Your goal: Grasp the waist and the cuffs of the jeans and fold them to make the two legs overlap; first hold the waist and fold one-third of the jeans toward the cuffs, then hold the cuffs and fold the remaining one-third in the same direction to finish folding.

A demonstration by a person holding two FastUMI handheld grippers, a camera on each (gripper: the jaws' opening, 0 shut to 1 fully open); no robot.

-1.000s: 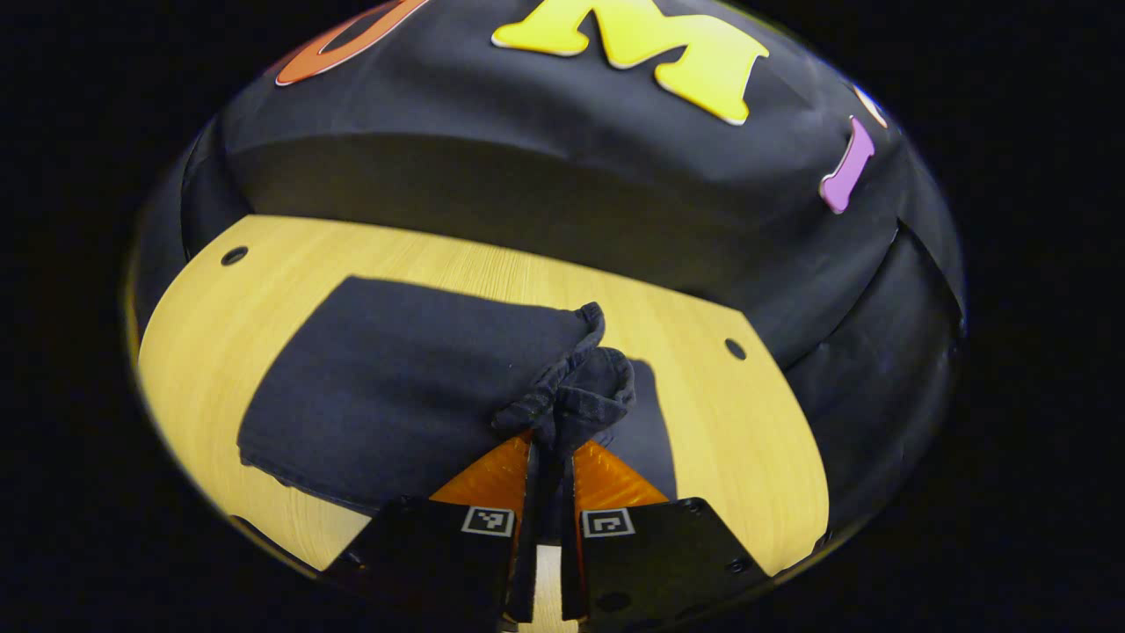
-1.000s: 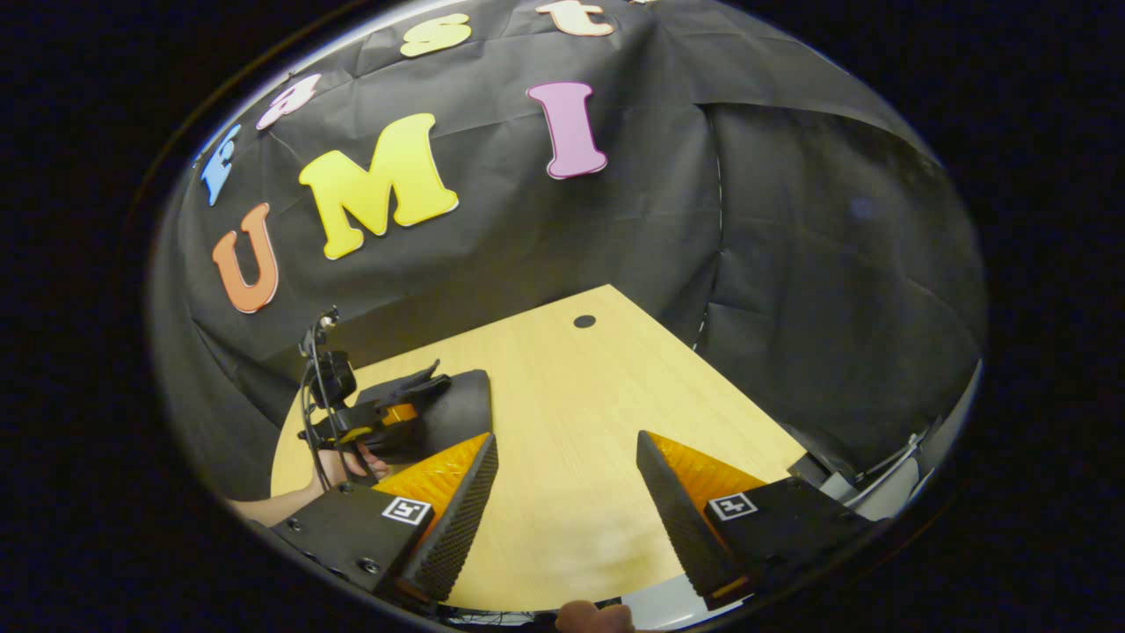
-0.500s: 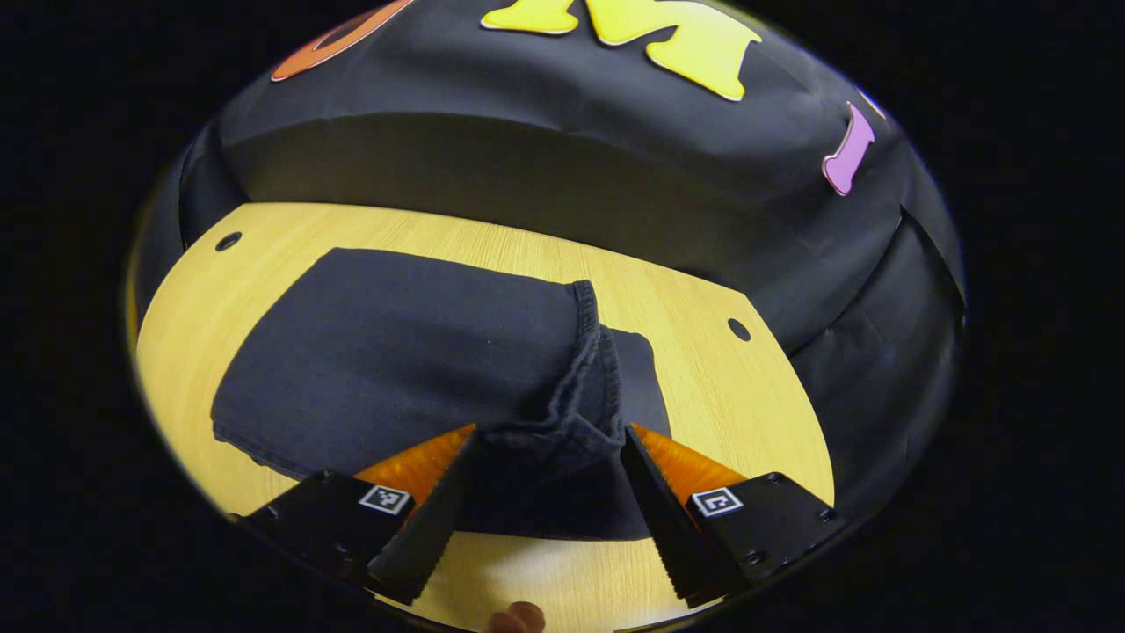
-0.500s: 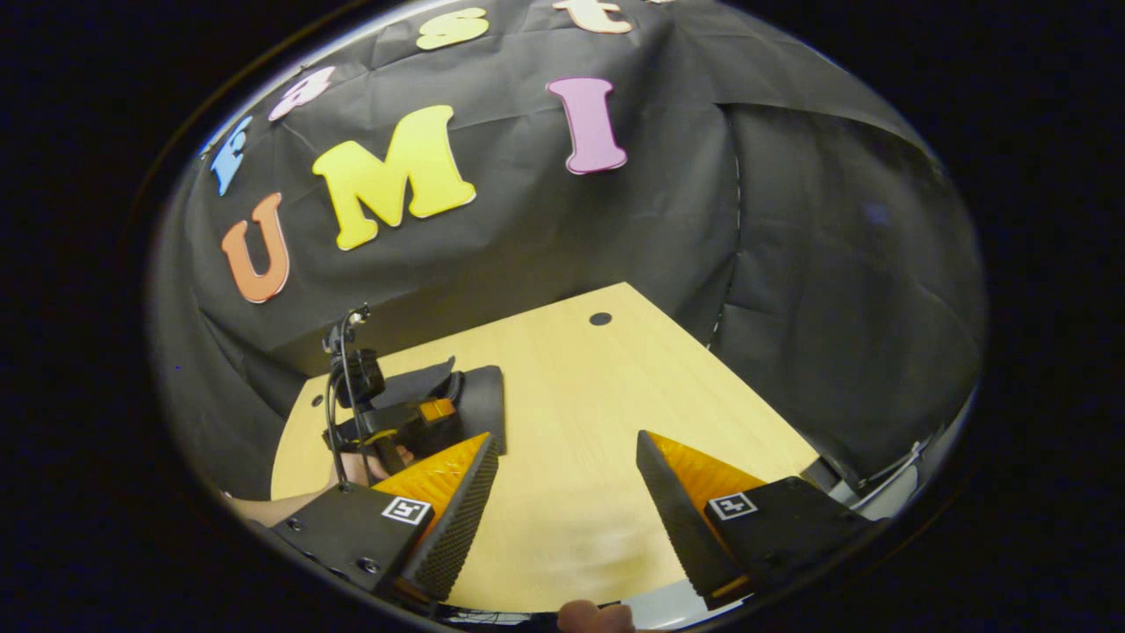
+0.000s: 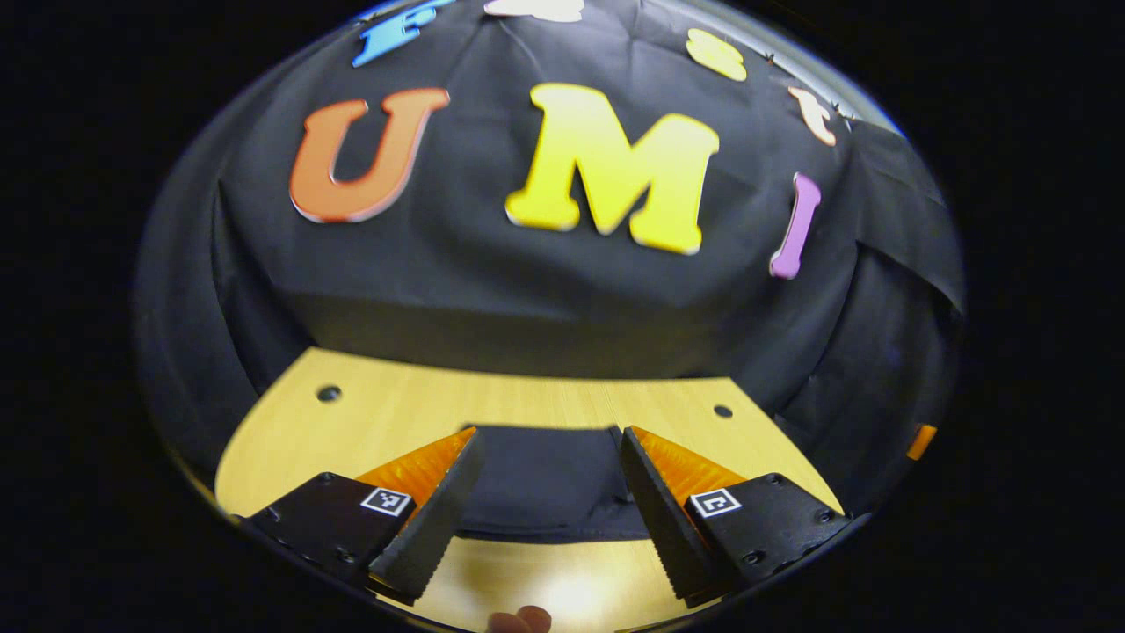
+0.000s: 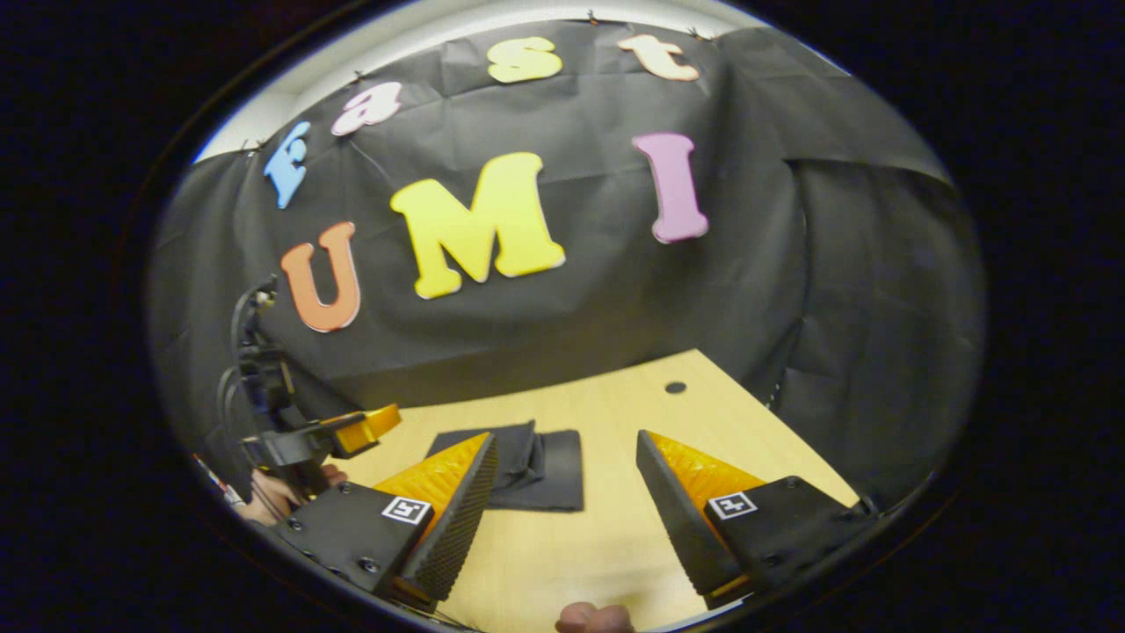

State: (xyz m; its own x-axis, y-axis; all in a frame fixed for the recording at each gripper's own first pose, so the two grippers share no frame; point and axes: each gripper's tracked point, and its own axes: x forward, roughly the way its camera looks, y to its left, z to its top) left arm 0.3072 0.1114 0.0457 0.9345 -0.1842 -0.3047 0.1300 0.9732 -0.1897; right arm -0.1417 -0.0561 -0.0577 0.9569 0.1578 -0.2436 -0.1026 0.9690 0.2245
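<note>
The dark jeans (image 5: 547, 479) lie folded into a compact rectangle on the light wooden table (image 5: 395, 409). In the left gripper view my left gripper (image 5: 543, 510) is open, raised and pulled back, the folded jeans seen between its fingers but apart from them. In the right gripper view the same jeans (image 6: 540, 470) lie flat beyond my right gripper (image 6: 562, 519), which is open and holds nothing. The left gripper (image 6: 352, 432), held by a hand (image 6: 281, 492), shows at the left of the right gripper view, lifted off the cloth.
The table (image 6: 615, 413) has small round holes near its far corners (image 5: 329, 393) (image 5: 722, 411) (image 6: 675, 387). The black cloth wall rises right behind the far edge and along the right side. Fingertips (image 6: 593, 615) show at the bottom edge.
The left gripper, shut on the cuffs a second ago, opened and let them drop, then lifted and drew back. The right gripper also tilted up and pulled away from the table.
</note>
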